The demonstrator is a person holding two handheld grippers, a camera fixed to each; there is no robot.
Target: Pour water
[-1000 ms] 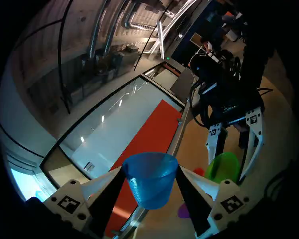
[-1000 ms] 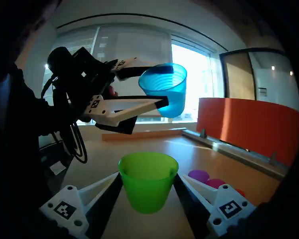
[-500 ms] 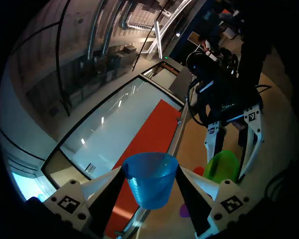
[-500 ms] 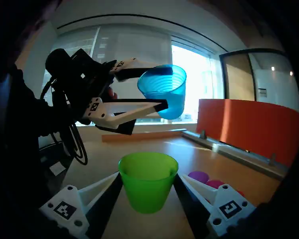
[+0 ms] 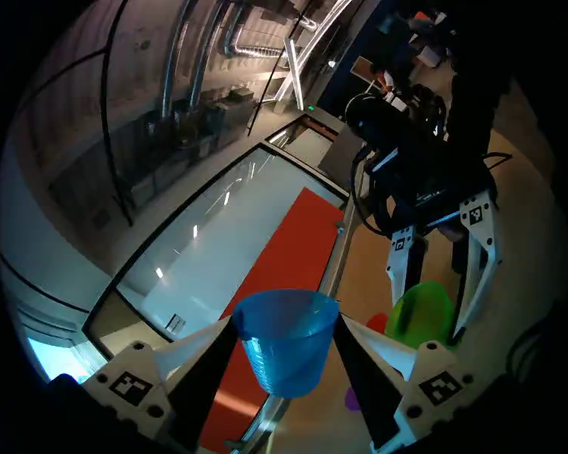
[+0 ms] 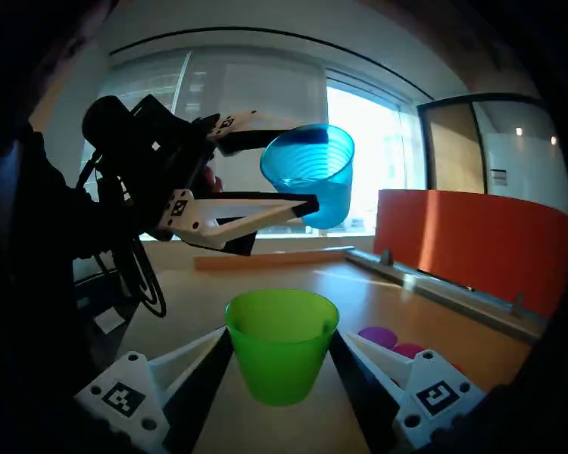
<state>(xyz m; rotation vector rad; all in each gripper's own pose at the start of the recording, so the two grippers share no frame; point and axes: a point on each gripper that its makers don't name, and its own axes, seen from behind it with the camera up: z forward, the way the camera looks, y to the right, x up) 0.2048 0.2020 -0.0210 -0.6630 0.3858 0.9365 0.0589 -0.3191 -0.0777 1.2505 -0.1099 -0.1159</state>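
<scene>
**A:** Starting at the left of the right gripper view, what's in hand?

**B:** A dark sleeve (image 6: 34, 227) holds the left tool (image 6: 318, 168) high, its two fingers clamped on either side of the blue cup (image 6: 308, 175). The cup hangs in the air, tipped so its mouth faces this way. I'd call it the start of the pour: the cup is raised and leaning, but I see no stream falling.

**A:** And below it?

**B:** The right tool (image 6: 282, 333) grips the green cup (image 6: 282, 344) between both fingers, upright, mouth open to the top. Whether its base rests on the counter (image 6: 405, 303) I can't tell. The blue cup sits well above it, and its rim looks a shade off to the right.

**A:** So the next move?

**B:** I'd say line the blue rim up over the green mouth, then roll the left wrist further and slowly, keeping the green cup steady and level.

**A:** How does the blue cup look?

**B:** Translucent, ribbed in rings down the inside, tapering to the base. A darker band inside suggests a little water, though I wouldn't swear to it.

**A:** Farther right?

**B:** A purple cup (image 6: 378, 334) lies on the counter near the right tool, with an orange panel (image 6: 473, 234) beyond.
</scene>
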